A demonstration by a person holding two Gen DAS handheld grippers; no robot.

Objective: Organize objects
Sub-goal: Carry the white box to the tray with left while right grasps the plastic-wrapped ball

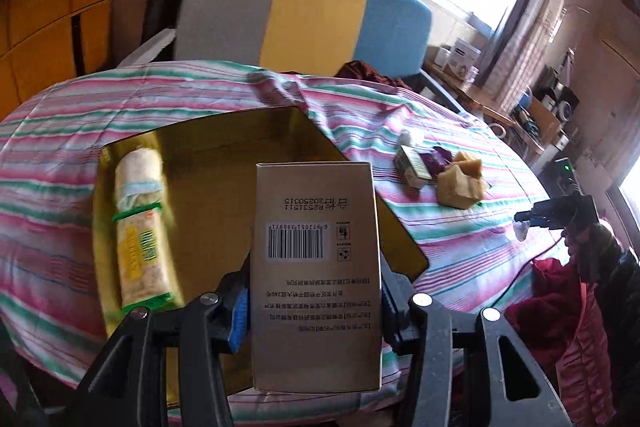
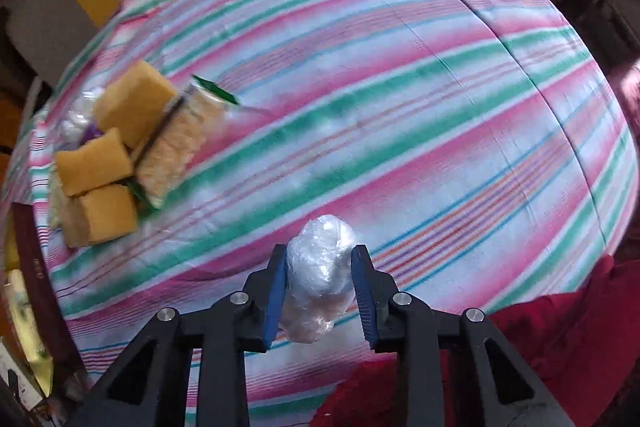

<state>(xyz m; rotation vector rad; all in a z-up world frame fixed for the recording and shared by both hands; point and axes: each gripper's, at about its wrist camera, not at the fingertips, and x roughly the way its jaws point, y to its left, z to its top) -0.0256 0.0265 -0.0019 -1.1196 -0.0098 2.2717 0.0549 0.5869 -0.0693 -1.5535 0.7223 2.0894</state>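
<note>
My left gripper (image 1: 314, 311) is shut on a tan cardboard box (image 1: 316, 267) with a barcode, held above the near end of a gold tray (image 1: 224, 163). A noodle packet (image 1: 140, 227) with a green band lies in the tray's left side. My right gripper (image 2: 320, 287) is shut on a clear crumpled plastic bundle (image 2: 320, 275) just above the striped cloth. It also shows in the left wrist view (image 1: 536, 219) at the right. Yellow sponges (image 2: 100, 163) and a packet (image 2: 176, 147) lie at the left.
A striped cloth (image 2: 400, 87) covers the round table. A small green-and-white carton (image 1: 412, 167), a purple item and sponges (image 1: 460, 183) lie right of the tray. A grey, yellow and blue chair (image 1: 304, 15) stands behind the table. Red clothing (image 2: 560, 347) lies at the near right edge.
</note>
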